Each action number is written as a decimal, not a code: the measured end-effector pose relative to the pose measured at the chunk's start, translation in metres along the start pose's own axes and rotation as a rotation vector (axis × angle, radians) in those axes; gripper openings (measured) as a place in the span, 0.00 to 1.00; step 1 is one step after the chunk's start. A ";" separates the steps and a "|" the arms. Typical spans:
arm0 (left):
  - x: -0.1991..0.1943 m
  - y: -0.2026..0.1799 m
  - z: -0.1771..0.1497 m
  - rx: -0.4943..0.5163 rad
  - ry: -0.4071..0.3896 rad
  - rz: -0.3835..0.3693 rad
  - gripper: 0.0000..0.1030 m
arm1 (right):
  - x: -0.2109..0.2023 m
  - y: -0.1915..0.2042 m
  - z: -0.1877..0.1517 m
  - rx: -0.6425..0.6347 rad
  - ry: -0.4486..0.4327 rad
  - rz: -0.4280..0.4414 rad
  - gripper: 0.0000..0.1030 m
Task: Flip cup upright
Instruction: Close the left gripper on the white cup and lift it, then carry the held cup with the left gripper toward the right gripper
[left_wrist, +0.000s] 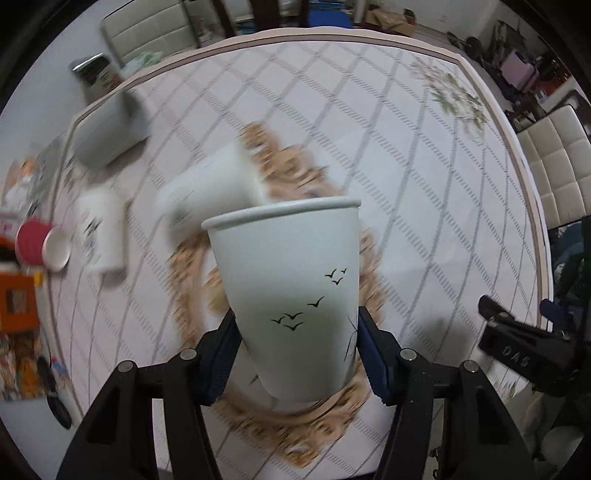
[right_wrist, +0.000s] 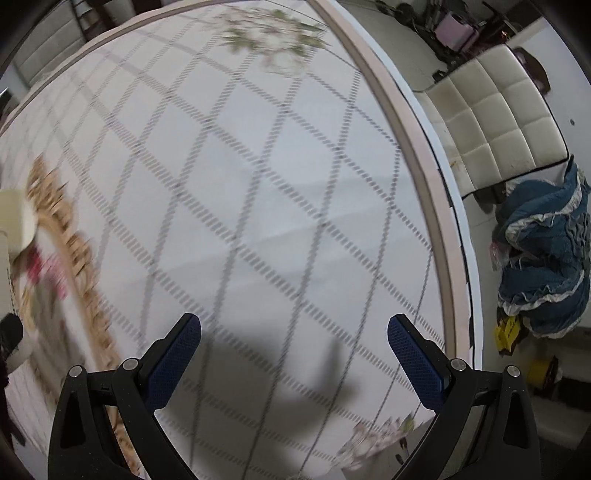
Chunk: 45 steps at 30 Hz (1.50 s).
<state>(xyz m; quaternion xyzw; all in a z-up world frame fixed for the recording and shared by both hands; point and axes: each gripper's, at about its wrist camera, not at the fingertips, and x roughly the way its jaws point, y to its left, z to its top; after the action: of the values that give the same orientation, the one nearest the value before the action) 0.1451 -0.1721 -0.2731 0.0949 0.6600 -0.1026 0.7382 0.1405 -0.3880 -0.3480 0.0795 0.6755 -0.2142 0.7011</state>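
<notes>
In the left wrist view my left gripper (left_wrist: 295, 350) is shut on a pale paper cup (left_wrist: 291, 280) printed with small black birds. The cup is rim up, almost upright, held above the table's golden medallion (left_wrist: 295, 435). Both blue pads press its lower sides. A second white cup (left_wrist: 218, 188) lies on its side just behind it, blurred. My right gripper (right_wrist: 294, 363) is open and empty over the patterned tablecloth (right_wrist: 258, 184); it also shows at the right edge of the left wrist view (left_wrist: 517, 343).
At the table's left stand a grey box (left_wrist: 110, 129), a white cup (left_wrist: 103, 232), a red cup on its side (left_wrist: 40, 243) and an orange box (left_wrist: 16, 302). Cream chairs (right_wrist: 495, 122) and blue cloth (right_wrist: 543, 266) lie beyond the right edge.
</notes>
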 end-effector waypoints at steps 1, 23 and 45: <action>-0.002 0.009 -0.007 -0.008 0.000 0.002 0.55 | -0.006 0.009 -0.009 -0.007 -0.005 0.005 0.99; 0.068 0.075 -0.120 -0.122 0.116 -0.016 0.76 | -0.044 0.099 -0.120 -0.119 -0.006 -0.031 0.99; 0.041 0.095 -0.108 -0.141 0.070 -0.024 0.96 | -0.049 0.098 -0.118 -0.107 -0.010 -0.038 0.99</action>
<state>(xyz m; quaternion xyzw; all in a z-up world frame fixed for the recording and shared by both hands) 0.0728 -0.0525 -0.3254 0.0383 0.6921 -0.0610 0.7182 0.0731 -0.2433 -0.3263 0.0281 0.6839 -0.1914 0.7035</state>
